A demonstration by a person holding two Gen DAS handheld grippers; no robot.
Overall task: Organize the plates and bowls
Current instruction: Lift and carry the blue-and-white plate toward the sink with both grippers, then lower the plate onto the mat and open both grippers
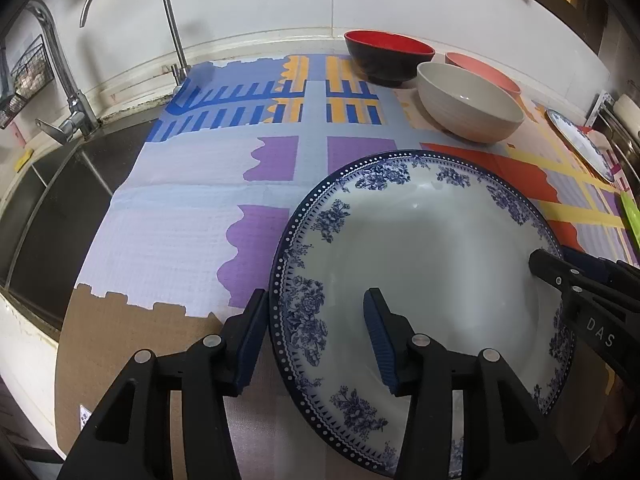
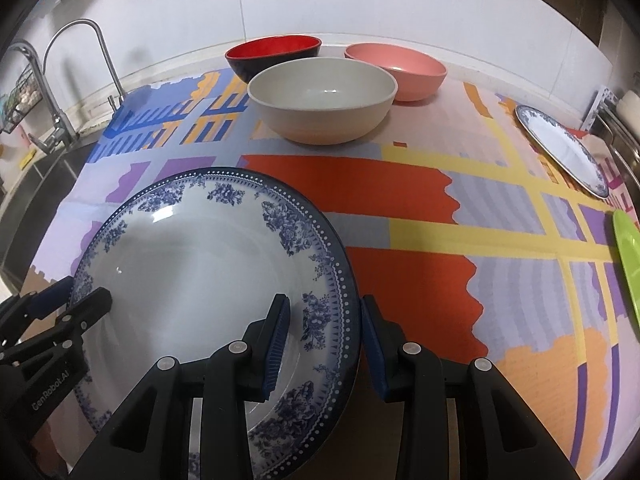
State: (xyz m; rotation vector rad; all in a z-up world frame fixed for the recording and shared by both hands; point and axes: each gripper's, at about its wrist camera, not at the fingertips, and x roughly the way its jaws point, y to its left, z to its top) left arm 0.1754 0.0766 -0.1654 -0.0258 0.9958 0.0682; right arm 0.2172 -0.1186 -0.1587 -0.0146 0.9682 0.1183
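Near the front edge of the worktop (image 2: 420, 184), on a patterned cloth (image 1: 180, 240), sits a large blue-and-white plate (image 1: 420, 264), and both claws straddle its rim. The left claw (image 1: 316, 340) has its jaws apart, one finger outside the plate's left rim and the other over the white inside; whether either pad touches the plate cannot be told. The right claw (image 2: 324, 340) is likewise spread across the right rim, one finger over the inside and one outside above the cloth, with a visible gap on each side of the rim.

Farther back stand three bowls close together: a beige bowl (image 2: 322, 104) nearest, a red bowl with a dark outside (image 2: 274, 54) behind it to the left, and a pink bowl (image 2: 396, 70) behind it to the right. At the far right lies a second blue-and-white plate (image 2: 560, 148), and nearer on the right edge shows part of a green plate (image 2: 628, 248). To the left of the cloth are a sink (image 1: 52, 208) and a curved tap (image 1: 160, 12).
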